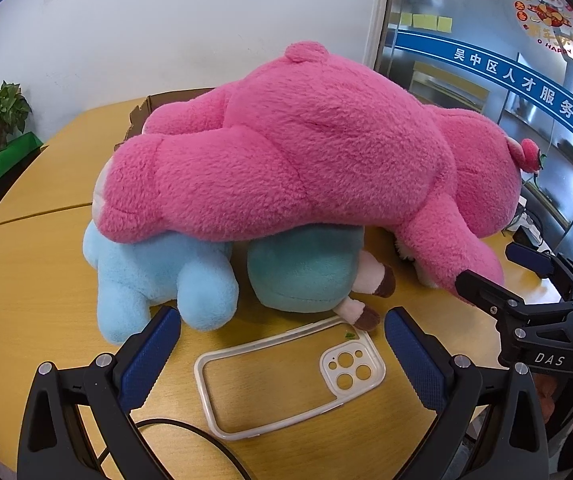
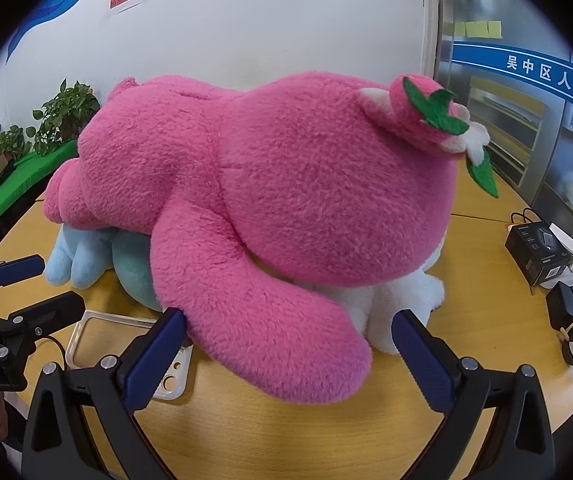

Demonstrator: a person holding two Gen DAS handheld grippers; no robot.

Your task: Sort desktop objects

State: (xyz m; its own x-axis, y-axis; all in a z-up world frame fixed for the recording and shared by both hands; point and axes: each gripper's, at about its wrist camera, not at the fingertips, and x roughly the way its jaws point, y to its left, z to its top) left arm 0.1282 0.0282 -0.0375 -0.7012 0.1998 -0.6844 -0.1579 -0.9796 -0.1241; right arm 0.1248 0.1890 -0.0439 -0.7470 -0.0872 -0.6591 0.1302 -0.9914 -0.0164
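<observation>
"DAS" is printed in white on the right gripper [image 1: 526, 276] at the right edge of the left wrist view; "iRobot.AI", partly cut off, shows on the left gripper [image 2: 34, 280] at the left edge of the right wrist view; a blue wall band reads "吴中区人才服务中心". The pink plush bear [image 1: 306, 152] sprawls mid-frame over a light blue plush [image 1: 158, 272] and a teal plush [image 1: 302, 268] on the wooden table [image 1: 46, 288]; bare tabletop lies lower left. The left gripper gapes wide, empty, over a clear phone case [image 1: 286, 376]; the right gripper, wide open, straddles the bear's arm, possibly touching it.
</observation>
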